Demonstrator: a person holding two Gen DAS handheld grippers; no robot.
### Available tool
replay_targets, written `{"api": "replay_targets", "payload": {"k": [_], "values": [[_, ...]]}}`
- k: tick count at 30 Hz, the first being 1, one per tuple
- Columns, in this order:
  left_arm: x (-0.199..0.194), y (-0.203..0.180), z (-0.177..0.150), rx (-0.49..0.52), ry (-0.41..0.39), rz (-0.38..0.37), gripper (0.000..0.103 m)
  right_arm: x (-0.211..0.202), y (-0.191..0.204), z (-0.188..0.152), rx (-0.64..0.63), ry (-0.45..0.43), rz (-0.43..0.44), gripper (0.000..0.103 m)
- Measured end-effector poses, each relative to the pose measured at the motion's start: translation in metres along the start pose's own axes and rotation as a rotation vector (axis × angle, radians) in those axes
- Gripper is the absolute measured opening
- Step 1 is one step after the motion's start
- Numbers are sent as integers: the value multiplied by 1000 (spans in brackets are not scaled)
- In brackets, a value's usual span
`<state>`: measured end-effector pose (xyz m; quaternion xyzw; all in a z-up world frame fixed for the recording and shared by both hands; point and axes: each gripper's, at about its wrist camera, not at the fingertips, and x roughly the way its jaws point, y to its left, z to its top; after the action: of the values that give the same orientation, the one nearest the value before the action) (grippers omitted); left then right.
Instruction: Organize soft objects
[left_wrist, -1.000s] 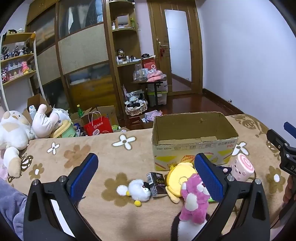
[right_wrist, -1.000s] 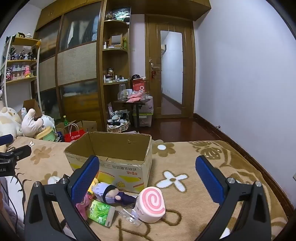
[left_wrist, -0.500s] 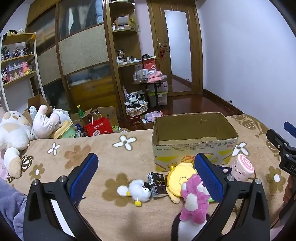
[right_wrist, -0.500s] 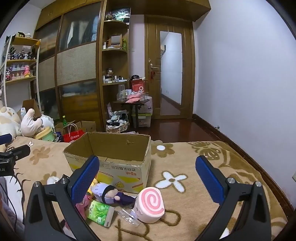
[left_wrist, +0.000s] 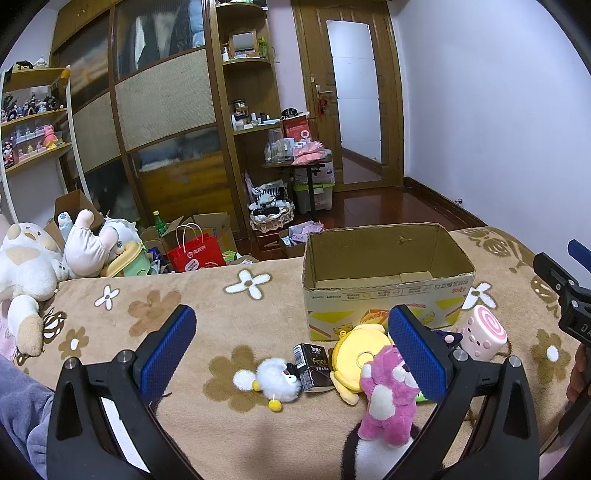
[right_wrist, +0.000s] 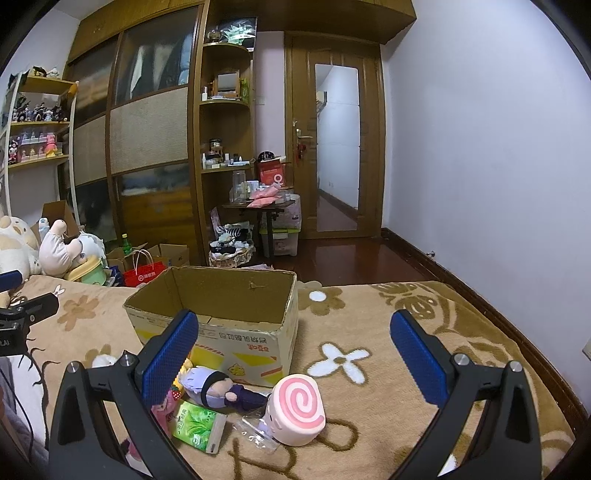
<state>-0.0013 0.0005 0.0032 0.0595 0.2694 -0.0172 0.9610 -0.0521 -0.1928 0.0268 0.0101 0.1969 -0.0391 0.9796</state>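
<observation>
An open, empty cardboard box (left_wrist: 384, 284) (right_wrist: 221, 321) stands on a flowered beige blanket (left_wrist: 184, 306). In front of it lie a pink plush bear (left_wrist: 388, 402), a yellow round plush (left_wrist: 356, 354), a white fluffy chick (left_wrist: 275, 378), a pink swirl-roll plush (left_wrist: 480, 328) (right_wrist: 297, 406) and a purple-haired doll (right_wrist: 214, 384). My left gripper (left_wrist: 291, 347) hangs open above the chick and the bear. My right gripper (right_wrist: 295, 350) hangs open above the roll plush and the doll. Neither holds anything.
A black carton (left_wrist: 314, 367), a green tea packet (right_wrist: 197, 424) and a clear wrapper (right_wrist: 255, 432) lie among the toys. Big plush animals (left_wrist: 33, 266) sit at the blanket's left end. A red bag (left_wrist: 195, 253), boxes and a wardrobe stand beyond.
The right wrist view has shifted slightly, so the box and the roll plush sit a little further left and lower. The left gripper holds still. Both stay open.
</observation>
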Motion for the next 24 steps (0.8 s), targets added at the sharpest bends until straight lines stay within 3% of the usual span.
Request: {"api": "replay_targets", "payload": {"k": [24], "values": [[-3,-3,-1,14,-4,5,102,1,-4,0,9,7,3,103]]}}
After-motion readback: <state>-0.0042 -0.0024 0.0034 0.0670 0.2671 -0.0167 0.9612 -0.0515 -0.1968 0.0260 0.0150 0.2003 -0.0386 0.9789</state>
